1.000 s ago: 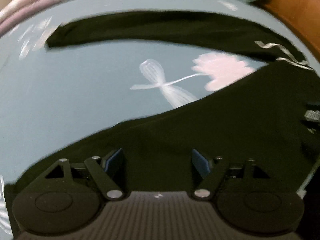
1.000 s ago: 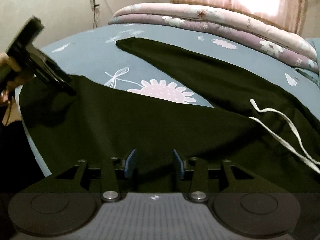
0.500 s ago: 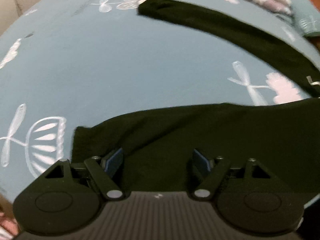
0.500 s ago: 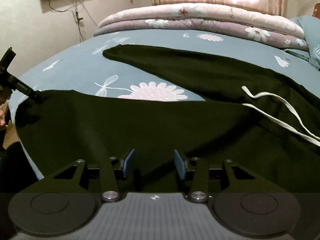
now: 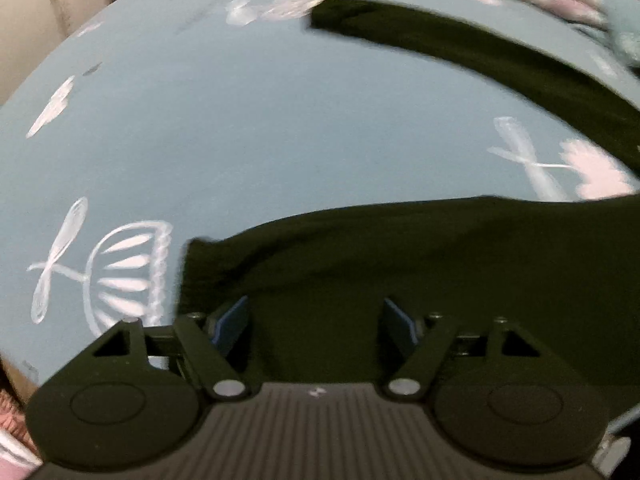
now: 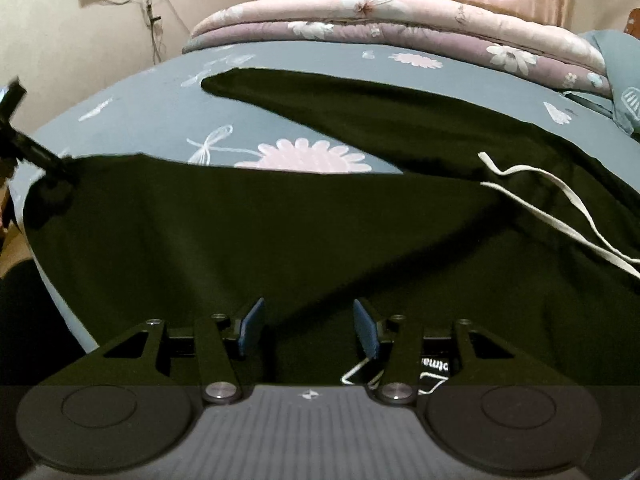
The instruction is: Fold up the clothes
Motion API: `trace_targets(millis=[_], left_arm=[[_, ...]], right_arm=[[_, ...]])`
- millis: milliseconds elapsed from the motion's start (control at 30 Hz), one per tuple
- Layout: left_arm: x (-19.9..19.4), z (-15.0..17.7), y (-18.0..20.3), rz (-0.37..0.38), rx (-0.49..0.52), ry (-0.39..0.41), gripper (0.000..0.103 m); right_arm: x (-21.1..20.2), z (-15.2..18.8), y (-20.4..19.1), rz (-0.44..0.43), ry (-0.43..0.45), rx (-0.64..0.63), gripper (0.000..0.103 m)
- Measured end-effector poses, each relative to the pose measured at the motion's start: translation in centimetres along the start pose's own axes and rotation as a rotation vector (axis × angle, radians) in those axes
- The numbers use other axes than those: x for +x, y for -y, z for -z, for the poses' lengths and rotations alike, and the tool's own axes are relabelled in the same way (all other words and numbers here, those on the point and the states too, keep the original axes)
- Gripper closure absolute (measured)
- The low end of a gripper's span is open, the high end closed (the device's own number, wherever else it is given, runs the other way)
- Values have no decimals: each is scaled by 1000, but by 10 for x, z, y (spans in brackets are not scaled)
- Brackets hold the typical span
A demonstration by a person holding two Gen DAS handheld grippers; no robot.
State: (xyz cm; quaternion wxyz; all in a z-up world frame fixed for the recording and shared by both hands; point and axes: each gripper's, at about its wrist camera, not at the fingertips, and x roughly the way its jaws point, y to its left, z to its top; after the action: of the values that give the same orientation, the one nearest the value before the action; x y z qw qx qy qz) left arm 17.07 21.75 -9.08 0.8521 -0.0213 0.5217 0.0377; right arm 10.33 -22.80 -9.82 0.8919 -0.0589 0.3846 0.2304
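Black trousers (image 6: 280, 220) lie spread on the bed, both legs running to the left, a white drawstring (image 6: 560, 200) at the waist on the right. My left gripper (image 5: 316, 324) hangs over the near leg's hem (image 5: 208, 264). Its jaws are wide and closing a little, the pads clear of the cloth. In the right wrist view the left gripper (image 6: 40, 152) shows at that same hem corner. My right gripper (image 6: 309, 328) hovers over the upper part of the near leg, jaws opening, black cloth below them and nothing pinched. The far leg (image 5: 480, 52) lies flat further back.
The blue sheet (image 5: 280, 140) with white and pink flower prints covers the bed. Folded pink quilts (image 6: 400, 20) are stacked along the far side, a blue pillow (image 6: 624, 72) at the right. The bed's left edge (image 6: 52, 280) drops off near the hem.
The left gripper has travelled left along the near leg from its middle to the hem and rolled. The right gripper's jaws stand wider than before, and it stays in place.
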Motion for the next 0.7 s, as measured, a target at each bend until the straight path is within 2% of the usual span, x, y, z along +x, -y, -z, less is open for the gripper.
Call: trace_targets(millis=[67, 233, 267, 367, 467, 533, 567, 600, 633, 700], left_arm=[[-13, -5, 22, 64, 40, 23, 30], [-26, -21, 106, 266, 249, 55, 28], [-26, -23, 117, 292, 281, 51, 28], [-10, -25, 158, 344, 380, 39, 28], [13, -18, 188, 338, 450, 21, 27], [30, -17, 190, 276, 471, 10, 27], [36, -17, 187, 231, 475, 14, 23], [36, -17, 180, 224, 472, 34, 22], [37, -18, 172, 204, 450, 37, 22], [42, -22, 146, 148, 336, 19, 20]], right_arm=[[10, -7, 3, 15, 1, 4, 49], [51, -26, 10, 55, -13, -2, 48], [59, -30, 12, 68, 5, 6, 42], [71, -40, 19, 80, 25, 62, 40], [59, -42, 19, 81, 59, 56, 40], [51, -41, 19, 87, 70, 38, 40], [49, -41, 20, 88, 71, 26, 40], [51, -43, 21, 85, 61, 18, 40], [53, -45, 22, 82, 51, 9, 40], [64, -50, 23, 89, 29, -2, 40]])
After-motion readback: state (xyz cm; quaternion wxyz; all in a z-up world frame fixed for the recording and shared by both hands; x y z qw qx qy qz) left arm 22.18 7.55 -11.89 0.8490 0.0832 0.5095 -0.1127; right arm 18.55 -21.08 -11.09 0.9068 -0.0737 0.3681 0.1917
